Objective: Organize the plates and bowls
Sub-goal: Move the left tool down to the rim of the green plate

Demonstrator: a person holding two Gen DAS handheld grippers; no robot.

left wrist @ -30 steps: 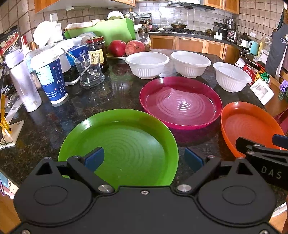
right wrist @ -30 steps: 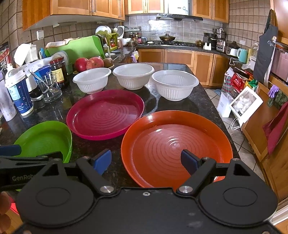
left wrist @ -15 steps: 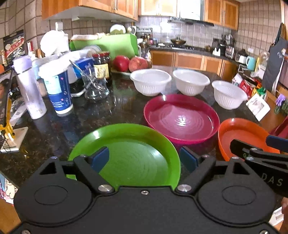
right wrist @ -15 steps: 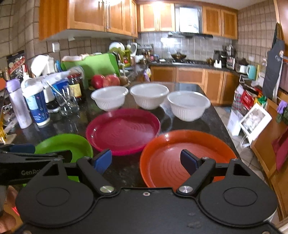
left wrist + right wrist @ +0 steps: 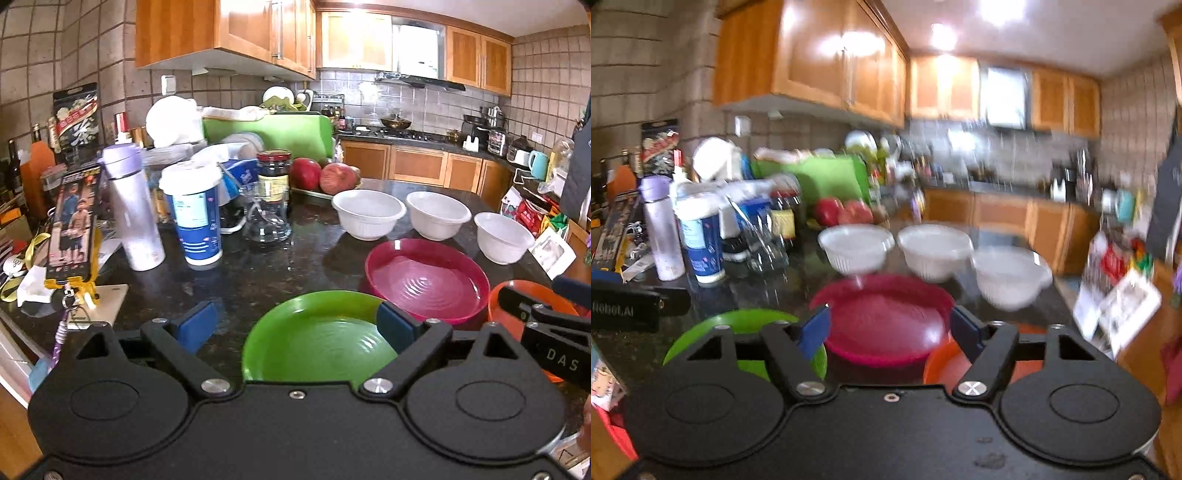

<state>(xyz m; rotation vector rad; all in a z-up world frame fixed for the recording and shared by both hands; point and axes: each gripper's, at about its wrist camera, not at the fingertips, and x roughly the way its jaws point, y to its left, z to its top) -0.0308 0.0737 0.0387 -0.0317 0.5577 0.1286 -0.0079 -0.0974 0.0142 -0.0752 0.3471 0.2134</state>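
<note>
Left gripper (image 5: pixel 297 325) gapes wide over the green plate (image 5: pixel 317 343), holding nothing. Right gripper (image 5: pixel 890 328) likewise spread, empty

dark granite counter (image 5: pixel 258 280) carries 3 plates (image 5: pixel 424 284), 3 white bowls (image 5: pixel 367 214), clutter.
</note>
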